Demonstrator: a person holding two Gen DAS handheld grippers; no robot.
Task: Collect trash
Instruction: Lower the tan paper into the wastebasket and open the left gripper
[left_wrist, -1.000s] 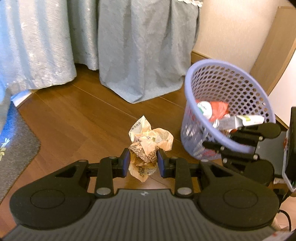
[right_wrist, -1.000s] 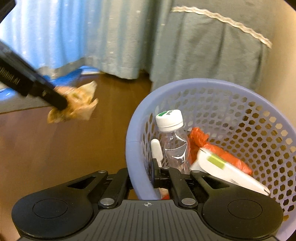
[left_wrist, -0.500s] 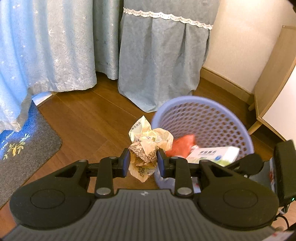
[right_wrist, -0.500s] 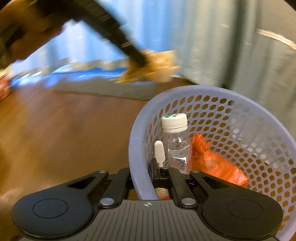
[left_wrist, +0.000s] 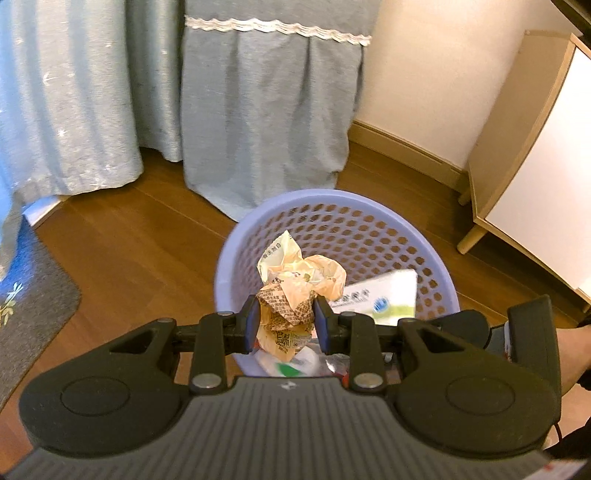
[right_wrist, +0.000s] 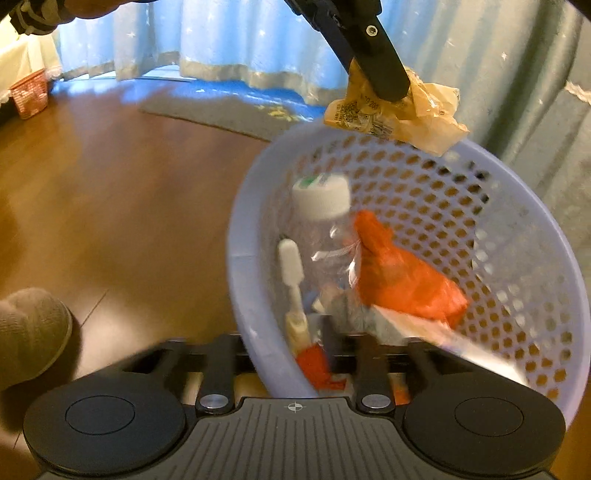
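Observation:
My left gripper (left_wrist: 286, 325) is shut on a crumpled tan food wrapper (left_wrist: 295, 291) and holds it above the mouth of the lilac mesh basket (left_wrist: 424, 236). The right wrist view has the wrapper (right_wrist: 399, 114) hanging over the far rim of the basket (right_wrist: 517, 221). My right gripper (right_wrist: 314, 354) is shut on the basket's near rim, and the basket is tilted. Inside lie a clear bottle with a white cap (right_wrist: 325, 206), an orange bag (right_wrist: 399, 273), a white stick (right_wrist: 291, 266) and a white box (left_wrist: 380, 295).
Blue-grey curtains (left_wrist: 258, 110) hang to the wooden floor behind the basket. A grey and blue rug (left_wrist: 29, 295) lies at the left, a pale wood cabinet (left_wrist: 535, 166) stands at the right. A socked foot (right_wrist: 29, 332) and a red patterned box (right_wrist: 29, 96) are at the left.
The left gripper has carried the wrapper from beside the basket to above its opening. The basket has tipped and swung with the right gripper, and its contents have shifted.

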